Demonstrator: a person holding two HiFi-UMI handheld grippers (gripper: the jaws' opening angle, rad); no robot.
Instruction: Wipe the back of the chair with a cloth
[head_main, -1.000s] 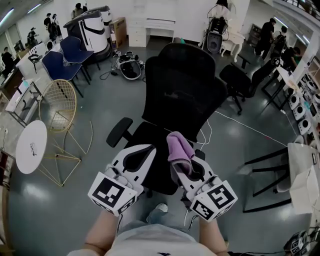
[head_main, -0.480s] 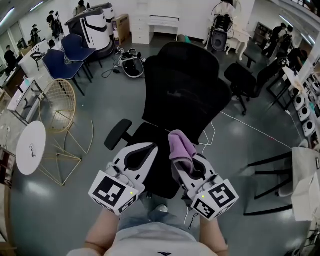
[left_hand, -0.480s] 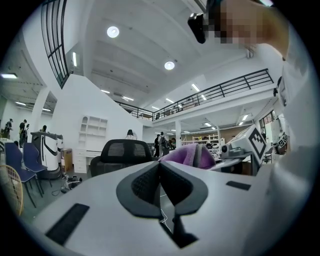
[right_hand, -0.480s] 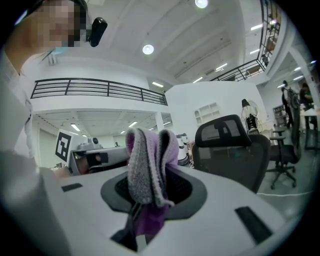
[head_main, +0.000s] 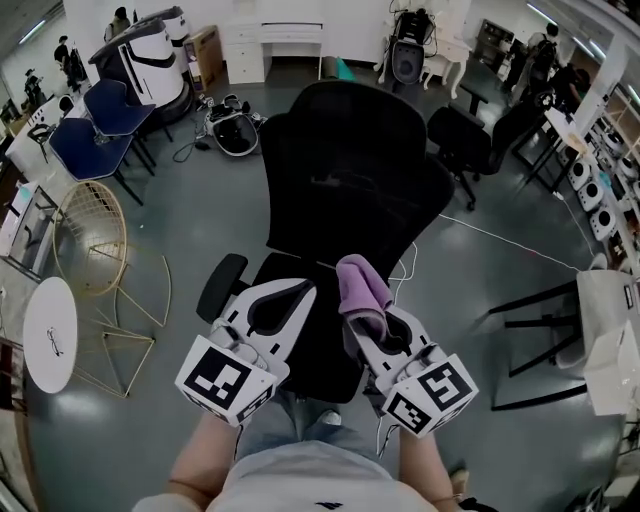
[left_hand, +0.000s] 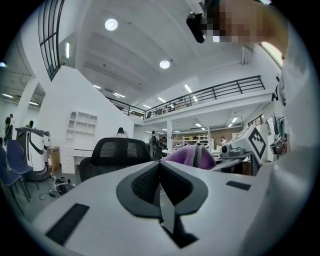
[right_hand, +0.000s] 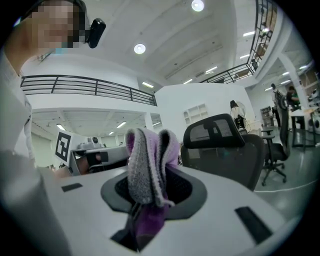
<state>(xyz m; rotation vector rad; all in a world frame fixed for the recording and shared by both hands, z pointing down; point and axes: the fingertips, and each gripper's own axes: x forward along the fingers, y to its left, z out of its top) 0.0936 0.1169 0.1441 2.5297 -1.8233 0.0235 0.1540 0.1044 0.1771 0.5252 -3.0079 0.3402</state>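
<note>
Cloth (head_main: 360, 288) stands folded, pinched in the closed jaws of the right gripper (head_main: 372, 330), near the chair (head_main: 350, 170) back, while the left gripper (head_main: 288, 303) is closed on nothing

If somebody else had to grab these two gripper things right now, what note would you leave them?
Left gripper: shut, holding nothing.
Right gripper: shut on the purple cloth, which sticks up from between the jaws.
Chair backrest: ahead of both grippers; in the right gripper view the cloth is clear of it.
Done: cloth in hand.
Left: bring the cloth to the backrest and wipe it.
</note>
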